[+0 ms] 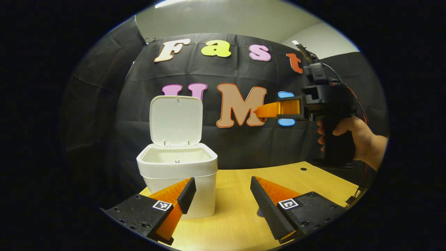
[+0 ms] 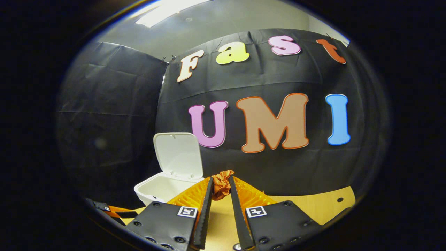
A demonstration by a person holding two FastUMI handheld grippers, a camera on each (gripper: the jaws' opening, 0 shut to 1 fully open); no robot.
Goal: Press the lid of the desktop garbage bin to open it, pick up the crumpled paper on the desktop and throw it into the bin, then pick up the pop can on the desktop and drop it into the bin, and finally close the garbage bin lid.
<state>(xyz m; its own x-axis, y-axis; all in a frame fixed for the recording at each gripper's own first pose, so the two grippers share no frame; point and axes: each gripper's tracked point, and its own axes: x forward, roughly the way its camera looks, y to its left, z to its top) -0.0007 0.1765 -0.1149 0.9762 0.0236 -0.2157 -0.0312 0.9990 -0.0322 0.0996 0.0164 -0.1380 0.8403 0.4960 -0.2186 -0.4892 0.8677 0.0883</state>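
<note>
Right gripper point(image 2: 220, 188) clamped on crumpled paper point(image 2: 222, 184) — aloft, right of open bin point(image 2: 163, 188) | left gripper point(image 1: 223, 195) spread, idle | next — carry over bin, release.

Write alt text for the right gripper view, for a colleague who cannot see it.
The right gripper is shut on a crumpled orange paper ball, held above the light wooden tabletop. To its left stands the white plastic desktop bin, its hinged lid raised upright.

Dim booth, ceiling light point(image 2: 167, 12) glaring overhead, fisheye bending edges, focus sharp.
</note>
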